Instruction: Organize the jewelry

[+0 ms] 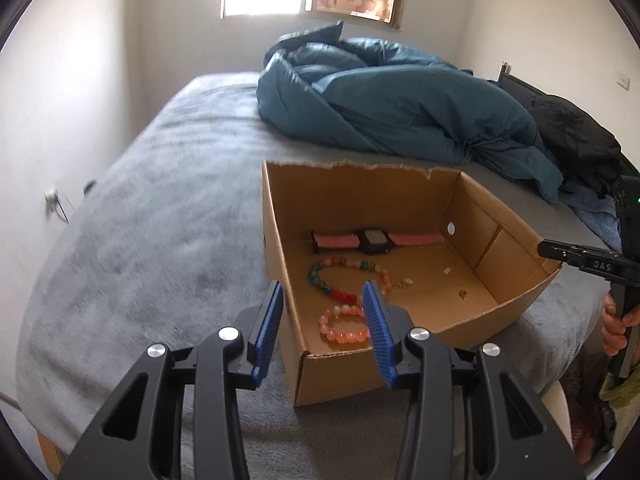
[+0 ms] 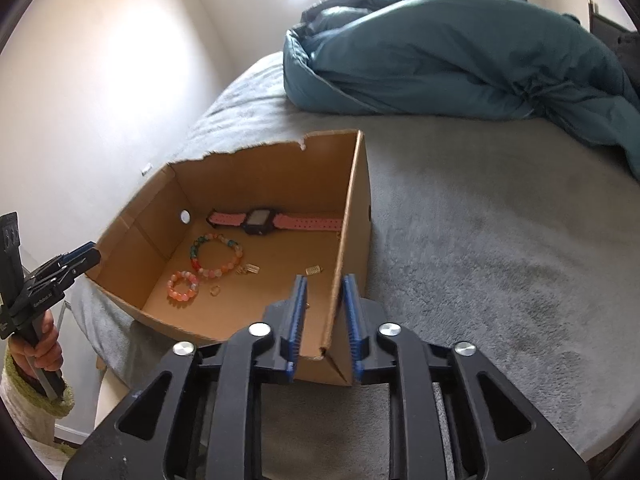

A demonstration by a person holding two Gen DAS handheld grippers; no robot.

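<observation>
I have an open cardboard box sitting on a grey bedcover, with a rumpled blue duvet heaped behind it. My left gripper hangs over the box's near left corner with its blue-padded jaws parted; the left wall passes between them, but neither pad presses on it, and it holds nothing. My right gripper straddles the box's right wall near the front corner, one pad inside and one outside, with a visible gap on each side of the cardboard, so it is loose rather than clamped. All the jewelry lies on the box floor: a pink-strapped watch stretched flat along the back wall, a multicoloured bead bracelet just in front of it, and a smaller orange-pink bead bracelet nearer the front, close beside the larger one. A thin ring sits next to the small bracelet, and a few small gold pieces are scattered toward the right wall; I cannot tell what they are. From each camera I see the other gripper at the frame edge, gripped by a hand.
</observation>
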